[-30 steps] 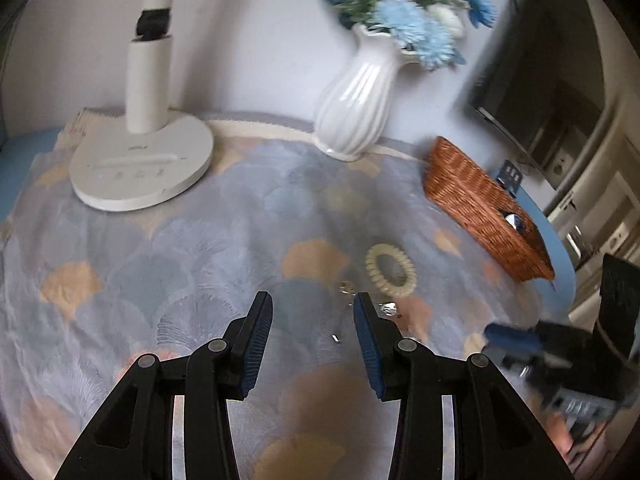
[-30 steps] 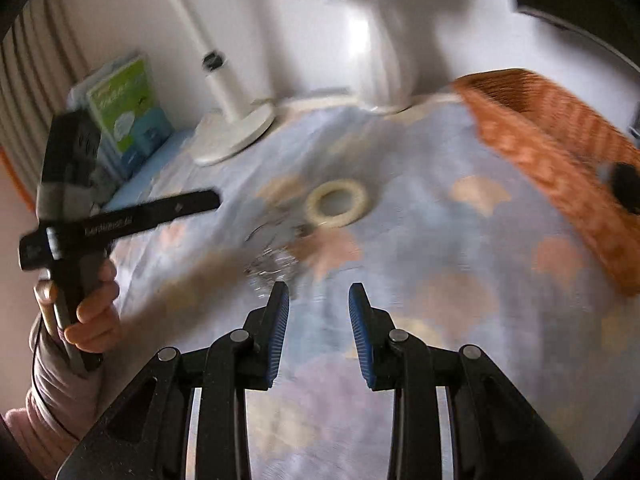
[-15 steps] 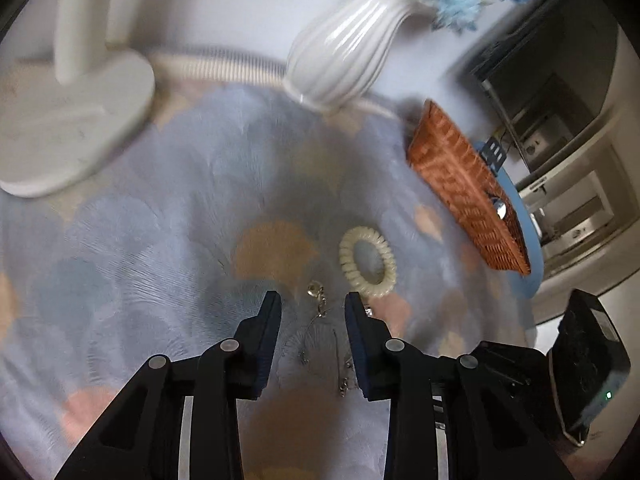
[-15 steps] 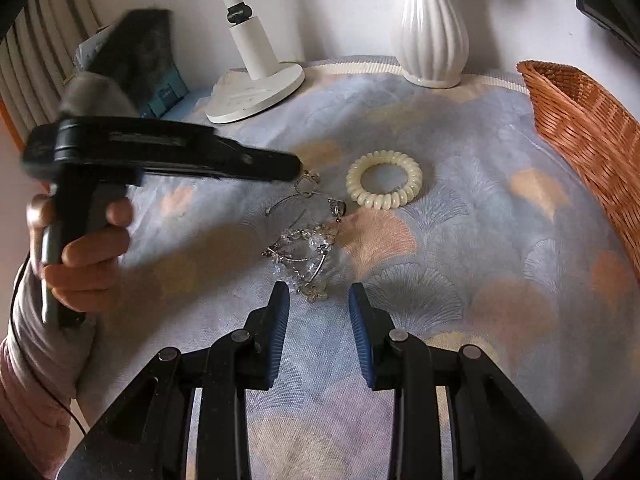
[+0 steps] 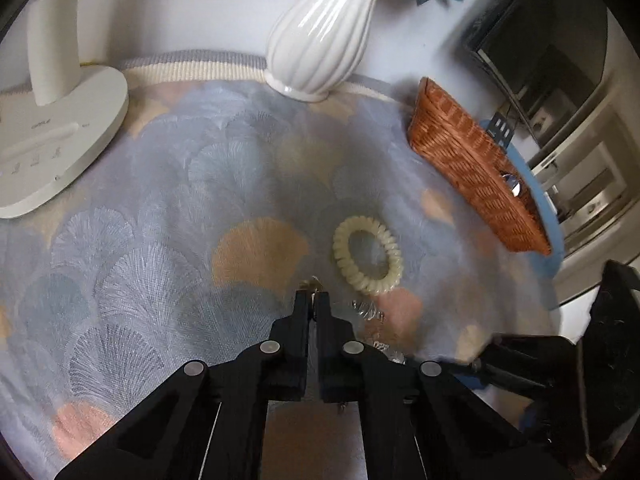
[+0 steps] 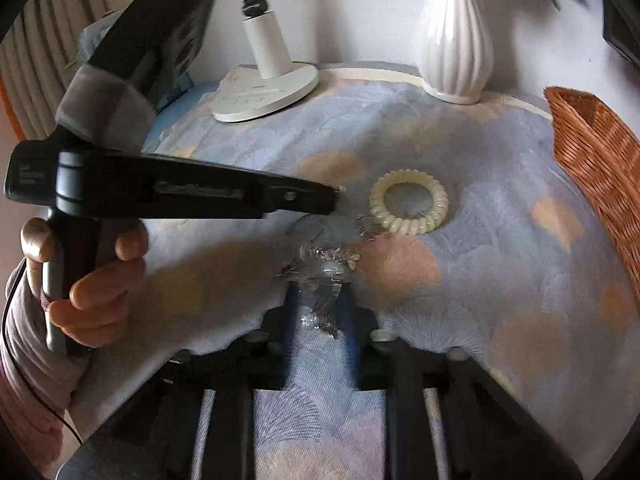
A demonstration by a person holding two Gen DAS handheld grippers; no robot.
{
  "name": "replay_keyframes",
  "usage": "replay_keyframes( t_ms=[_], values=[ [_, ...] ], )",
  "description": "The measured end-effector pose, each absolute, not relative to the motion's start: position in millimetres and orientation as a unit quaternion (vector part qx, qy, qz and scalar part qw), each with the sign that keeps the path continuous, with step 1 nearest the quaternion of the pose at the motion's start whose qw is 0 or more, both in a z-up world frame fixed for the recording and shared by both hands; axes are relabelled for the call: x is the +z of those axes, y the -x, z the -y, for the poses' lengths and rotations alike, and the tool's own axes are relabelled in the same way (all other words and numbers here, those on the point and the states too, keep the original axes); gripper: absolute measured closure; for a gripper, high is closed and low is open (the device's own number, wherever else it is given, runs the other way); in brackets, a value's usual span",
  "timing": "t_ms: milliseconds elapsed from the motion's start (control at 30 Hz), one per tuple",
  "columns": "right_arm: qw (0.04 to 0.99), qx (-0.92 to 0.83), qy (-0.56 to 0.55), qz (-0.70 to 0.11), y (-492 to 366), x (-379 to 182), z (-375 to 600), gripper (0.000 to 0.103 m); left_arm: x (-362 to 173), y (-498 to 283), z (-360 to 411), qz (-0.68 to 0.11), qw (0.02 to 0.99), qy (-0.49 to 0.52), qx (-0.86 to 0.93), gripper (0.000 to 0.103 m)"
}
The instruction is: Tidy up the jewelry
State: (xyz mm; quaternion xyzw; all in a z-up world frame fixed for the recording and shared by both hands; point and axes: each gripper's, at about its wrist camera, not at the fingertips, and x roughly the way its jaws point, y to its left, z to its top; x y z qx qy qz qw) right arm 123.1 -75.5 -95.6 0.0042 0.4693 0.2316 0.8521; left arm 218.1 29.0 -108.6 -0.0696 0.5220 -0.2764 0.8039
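Left wrist view, left gripper (image 5: 313, 300) jaws just closed, on small charm (image 5: 314, 282)

A: Where's the hair ring (image 5: 368, 260)?

B: On the tablecloth (image 5: 160, 240), between the jewelry heap (image 6: 328, 264) and the basket (image 5: 472, 160) to its right.

A: And behind it?

B: The vase (image 5: 324, 32), lamp base (image 5: 52, 140) further left (both by the wall).
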Motion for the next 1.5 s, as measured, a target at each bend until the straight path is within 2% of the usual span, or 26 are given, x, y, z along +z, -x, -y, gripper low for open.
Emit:
replay_keyframes(
  t_ms=[33, 267, 733, 867, 1067, 1200, 1333, 1400, 1500],
  values=[
    [0.856, 0.230, 0.000, -0.462, -120.3, -93.5, 74.8, 0.101, -107.6, -218.6, -28.2, -0.521, 0.805, 0.068, -0.275, 0.101],
    [0.866, 0.247, -0.034, -0.434, -98.5, -78.2, 93.4, 0.100, -87.4, -215.5, -54.3, -0.482, 0.809, 0.134, -0.309, 0.101],
    [0.850, 0.318, -0.179, -0.381, -62.4, -30.0, 147.8, 0.100, -93.8, -205.6, -36.7, -0.500, 0.775, 0.111, -0.370, 0.100],
    [0.882, 0.217, -0.112, -0.404, -55.5, -37.0, 158.6, 0.100, -93.0, -203.7, -33.7, -0.497, 0.777, 0.105, -0.372, 0.099],
    [0.867, 0.175, -0.133, -0.447, -39.2, -62.2, 195.1, 0.100, -96.3, -200.0, -25.8, -0.504, 0.776, 0.078, -0.371, 0.099],
    [0.872, 0.213, -0.135, -0.419, -31.8, -37.1, 189.8, 0.100, -84.9, -185.9, -20.5, -0.492, 0.781, 0.060, -0.381, 0.099],
    [0.887, 0.244, -0.159, -0.358, -20.4, -1.1, 200.9, 0.100, -70.9, -164.0, -22.9, -0.474, 0.789, 0.052, -0.387, 0.088],
    [0.892, 0.220, -0.143, -0.367, -20.4, -7.4, 207.6, 0.100, -66.5, -149.1, -20.4, -0.468, 0.788, 0.040, -0.398, 0.086],
    [0.881, 0.171, -0.135, -0.421, -28.2, -40.7, 217.6, 0.100, -65.9, -133.9, -9.6, -0.465, 0.787, 0.014, -0.405, 0.076]
  ],
)
